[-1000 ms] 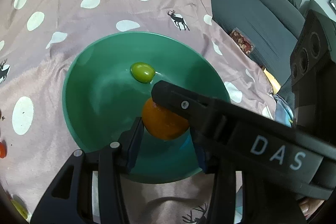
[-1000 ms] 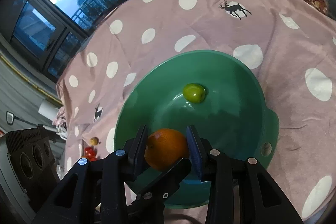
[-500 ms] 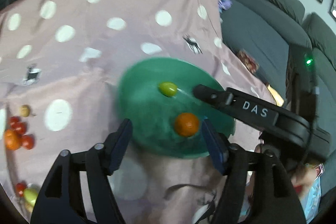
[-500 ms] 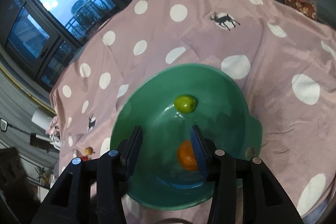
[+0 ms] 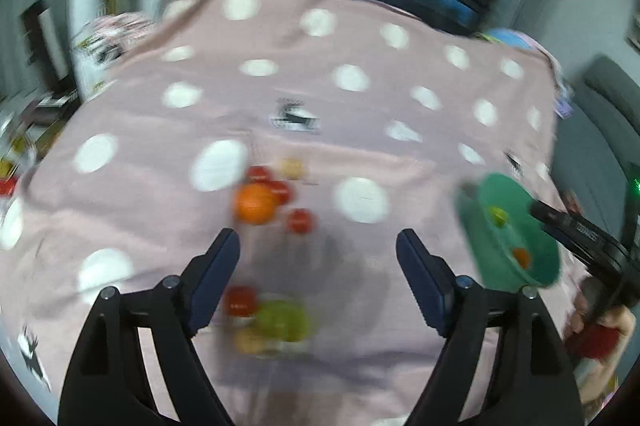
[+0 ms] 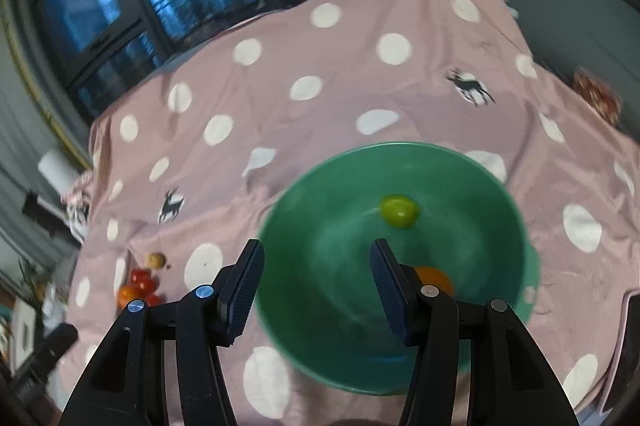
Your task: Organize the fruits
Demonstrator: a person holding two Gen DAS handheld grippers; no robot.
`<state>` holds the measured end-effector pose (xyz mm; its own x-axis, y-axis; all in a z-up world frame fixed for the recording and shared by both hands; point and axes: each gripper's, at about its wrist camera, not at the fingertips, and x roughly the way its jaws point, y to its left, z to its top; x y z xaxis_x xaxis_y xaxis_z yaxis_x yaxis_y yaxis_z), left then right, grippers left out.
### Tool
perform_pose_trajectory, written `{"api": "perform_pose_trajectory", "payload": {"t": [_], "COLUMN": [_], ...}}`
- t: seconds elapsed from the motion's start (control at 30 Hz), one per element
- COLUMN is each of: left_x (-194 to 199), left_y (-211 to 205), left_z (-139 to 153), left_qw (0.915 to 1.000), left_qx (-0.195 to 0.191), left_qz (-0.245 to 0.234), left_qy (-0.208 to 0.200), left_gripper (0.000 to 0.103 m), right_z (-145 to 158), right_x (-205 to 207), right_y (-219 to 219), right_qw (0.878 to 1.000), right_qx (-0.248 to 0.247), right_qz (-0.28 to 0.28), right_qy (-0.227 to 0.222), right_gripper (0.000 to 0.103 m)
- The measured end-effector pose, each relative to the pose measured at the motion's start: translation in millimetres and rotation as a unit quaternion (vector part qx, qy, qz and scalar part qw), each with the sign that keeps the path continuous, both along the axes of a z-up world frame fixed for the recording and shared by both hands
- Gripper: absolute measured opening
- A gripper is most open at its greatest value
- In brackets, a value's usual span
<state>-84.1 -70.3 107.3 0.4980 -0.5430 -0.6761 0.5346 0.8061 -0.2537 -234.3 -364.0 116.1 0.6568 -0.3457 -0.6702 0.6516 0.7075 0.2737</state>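
Released, orange (image 6: pixel 434 278) lies in bowl (image 6: pixel 500 194) behind opening right tool (image 6: pixel 316 280).

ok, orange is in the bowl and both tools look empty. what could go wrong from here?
1. The left tool, jaws opening and empty, faces a tight cluster: the loose orange touches the red tomatoes, so a grab may knock neighbours rolling across the cloth.
2. The left view is blurred, so aim may be off.
3. The right tool, also opening, hangs over the bowl rim; a careless retreat could clip it and disturb the green fruit.
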Motion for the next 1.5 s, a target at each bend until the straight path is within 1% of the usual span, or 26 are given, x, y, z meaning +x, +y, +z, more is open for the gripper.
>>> {"api": "perform_pose_trajectory", "payload": {"t": [0.03, 0.1, 0.17, 0.27, 0.33, 0.4, 0.47, 0.5, 0.6, 0.7, 0.77, 0.83, 0.9, 0.97, 1.07, 1.13, 1.3, 1.5], "left_x": [6, 16, 32, 51, 56, 58, 60, 61, 71, 77, 78, 80, 81, 83, 85, 85, 83, 80], "left_y": [13, 23, 33, 50, 57, 62, 66, 69, 74, 80, 84, 88, 90, 91, 91, 90, 87, 82], "left_z": [-6, -17, -29, -39, -40, -41, -40, -40, -43, -45, -44, -43, -42, -43, -43, -44, -43, -43], "left_qw": [0.9997, 0.9984, 0.9962, 0.9926, 0.9899, 0.9896, 0.9881, 0.9870, 0.9856, 0.9834, 0.9832, 0.9824, 0.9814, 0.9810, 0.9819, 0.9821, 0.9840, 0.9859], "left_qx": [0.002, 0.016, 0.034, 0.021, 0.020, 0.012, 0.005, 0.005, -0.002, -0.006, -0.016, -0.020, -0.018, -0.020, -0.026, -0.024, -0.019, -0.013], "left_qz": [0.023, 0.054, 0.080, 0.113, 0.133, 0.135, 0.144, 0.152, 0.158, 0.168, 0.167, 0.171, 0.178, 0.179, 0.171, 0.170, 0.161, 0.152], "left_qy": [-0.001, -0.002, 0.013, 0.038, 0.046, 0.050, 0.052, 0.054, 0.060, 0.068, 0.072, 0.071, 0.069, 0.072, 0.078, 0.077, 0.073, 0.068], "left_gripper": [0.082, 0.082, 0.082, 0.082, 0.082, 0.082, 0.082, 0.082, 0.082, 0.082, 0.082, 0.082, 0.082, 0.082, 0.082, 0.082, 0.082, 0.082], "right_z": [1, 2, 1, -1, -1, -3, -8, -12, -20, -29, -39, -49, -60, -69, -78, -82, -82, -81], "right_x": [6, 16, 25, 40, 49, 60, 73, 83, 111, 142, 162, 180, 191, 198, 207, 210, 218, 224], "right_y": [7, 21, 36, 59, 72, 83, 93, 98, 114, 136, 148, 156, 158, 157, 154, 154, 158, 158], "right_qw": [1.000, 0.999, 0.998, 0.996, 0.994, 0.993, 0.991, 0.988, 0.979, 0.972, 0.967, 0.961, 0.959, 0.959, 0.961, 0.959, 0.964, 0.965], "right_qx": [-0.008, -0.024, -0.038, -0.054, -0.053, -0.034, 0.001, 0.025, 0.063, 0.056, 0.063, 0.083, 0.114, 0.141, 0.160, 0.174, 0.147, 0.124], "right_qz": [0.008, 0.020, 0.038, 0.071, 0.089, 0.111, 0.136, 0.154, 0.193, 0.225, 0.239, 0.251, 0.248, 0.232, 0.212, 0.212, 0.207, 0.212], "right_qy": [0.005, 0.011, 0.017, 0.027, 0.028, 0.020, 0.012, 0.010, 0.022, 0.045, 0.064, 0.077, 0.079, 0.077, 0.077, 0.076, 0.079, 0.086], "right_gripper": [0.056, 0.056, 0.056, 0.056, 0.056, 0.056, 0.056, 0.056, 0.055, 0.055, 0.052, 0.044, 0.044, 0.044, 0.044, 0.044, 0.044, 0.044]}}
